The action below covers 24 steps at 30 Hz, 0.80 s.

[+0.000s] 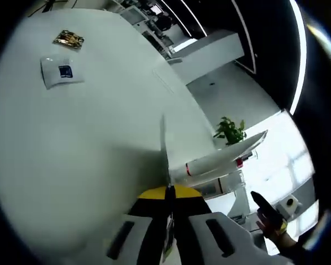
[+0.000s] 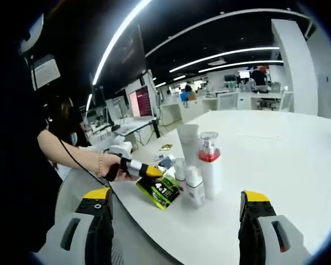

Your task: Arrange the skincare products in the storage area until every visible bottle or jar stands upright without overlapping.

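Note:
On the white table (image 2: 276, 154) a cluster of skincare products stands upright: a tall white tube (image 2: 188, 139), a clear-capped bottle with a red collar (image 2: 208, 165) and two small white bottles (image 2: 194, 186). A person's hand holds my left gripper (image 2: 136, 169) at the cluster's left, shut on a flat green packet (image 2: 161, 191) that leans by the small bottles. In the left gripper view that packet (image 1: 164, 144) shows edge-on between the shut jaws of my left gripper (image 1: 168, 190). My right gripper (image 2: 176, 195) is open, well short of the cluster, nothing between its jaws.
A white sachet with a blue mark (image 1: 60, 72) and a gold packet (image 1: 68, 39) lie farther out on the table (image 1: 99, 143). The white tube (image 1: 220, 157) shows beside the packet. A potted plant (image 1: 230, 130) stands on the floor. Desks and monitors (image 2: 140, 102) fill the room behind.

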### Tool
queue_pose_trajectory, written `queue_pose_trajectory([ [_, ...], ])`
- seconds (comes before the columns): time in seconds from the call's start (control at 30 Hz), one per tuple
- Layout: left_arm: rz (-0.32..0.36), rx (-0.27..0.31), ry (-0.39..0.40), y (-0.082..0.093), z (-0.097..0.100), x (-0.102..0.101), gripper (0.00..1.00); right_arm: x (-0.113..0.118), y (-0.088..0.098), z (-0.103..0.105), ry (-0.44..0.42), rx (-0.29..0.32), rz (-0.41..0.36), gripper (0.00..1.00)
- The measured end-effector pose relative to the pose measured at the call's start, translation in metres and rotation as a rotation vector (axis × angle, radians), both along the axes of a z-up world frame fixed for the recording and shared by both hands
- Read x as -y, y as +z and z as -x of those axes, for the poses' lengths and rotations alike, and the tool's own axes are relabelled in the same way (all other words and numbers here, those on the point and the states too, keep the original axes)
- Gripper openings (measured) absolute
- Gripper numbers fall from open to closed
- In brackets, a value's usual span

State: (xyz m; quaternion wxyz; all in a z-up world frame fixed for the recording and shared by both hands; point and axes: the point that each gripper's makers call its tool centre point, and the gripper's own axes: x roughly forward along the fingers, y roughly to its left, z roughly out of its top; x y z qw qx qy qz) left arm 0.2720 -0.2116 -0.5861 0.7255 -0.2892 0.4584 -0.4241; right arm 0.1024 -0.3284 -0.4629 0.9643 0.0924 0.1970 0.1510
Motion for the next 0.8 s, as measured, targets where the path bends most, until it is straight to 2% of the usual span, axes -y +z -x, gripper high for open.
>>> queue_pose_trajectory([
  [0.13,-0.065,-0.011,0.007,-0.012,0.000,-0.005,0.00,0.001,-0.002,0.000,0.000,-0.007,-0.002,0.98],
  [0.33,-0.115,0.028,-0.003,-0.014,-0.002,-0.006,0.02,0.003,-0.003,0.000,-0.004,-0.009,-0.012,0.98],
  [0.67,-0.255,0.146,-0.076,-0.022,-0.007,-0.010,0.08,-0.001,-0.005,0.001,0.009,-0.025,-0.014,0.98],
  [0.8,-0.301,0.181,-0.105,-0.022,0.000,-0.009,0.10,-0.002,-0.005,0.001,0.012,-0.027,-0.014,0.99],
])
